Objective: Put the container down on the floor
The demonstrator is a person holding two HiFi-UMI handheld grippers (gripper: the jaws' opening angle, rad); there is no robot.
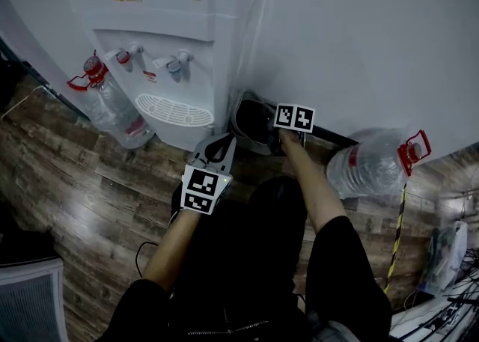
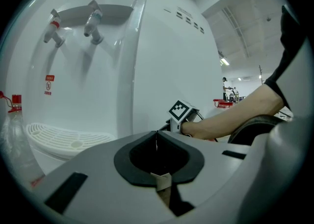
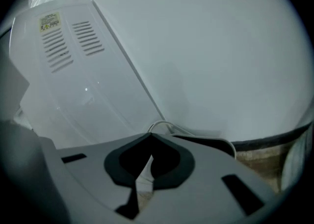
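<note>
The container (image 1: 247, 119) is a dark tub with a grey rim, standing on the wood floor between the water dispenser (image 1: 172, 34) and the white wall. My right gripper (image 1: 278, 132) is low over the tub's right side. In the right gripper view its jaws (image 3: 149, 135) meet, with nothing seen between them, and the tub's dark rim (image 3: 211, 142) curves just beyond. My left gripper (image 1: 224, 141) hovers near the dispenser's front corner. Its jaws (image 2: 157, 132) are shut and empty. The left gripper view catches the right gripper's marker cube (image 2: 181, 111).
A large clear water bottle (image 1: 112, 112) leans against the dispenser's left side, and another (image 1: 370, 165) lies by the wall on the right. A yellow-black striped strip (image 1: 397, 236) and cables (image 1: 449, 310) are at the right, a grey chair (image 1: 30, 303) at the lower left.
</note>
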